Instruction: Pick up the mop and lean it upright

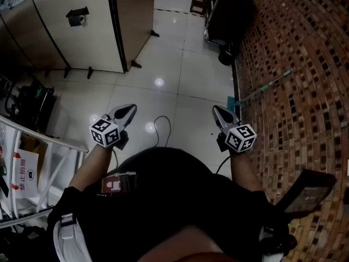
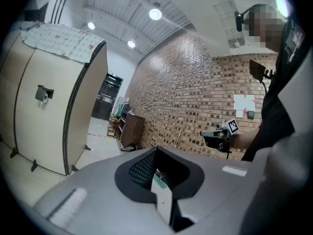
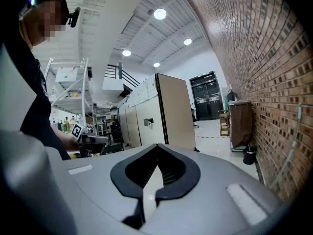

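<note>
Head view is showing the left gripper (image 1: 130,110) and right gripper (image 1: 216,111) hovering low in frame, both clenched on nothing; just beyond the right one the mop (image 1: 265,84) is leaning on the brick wall (image 1: 294,48) at centre right, its head down at the wall's foot. A stray brush against the thin handle is probably risking a slide along the bricks; the cable (image 1: 161,125) trailing between the grippers is inviting a snag. Open floor (image 1: 180,75) is running toward upper middle, narrowing between the partition (image 1: 82,31) at upper left and the dark cart (image 1: 226,12) at top.
</note>
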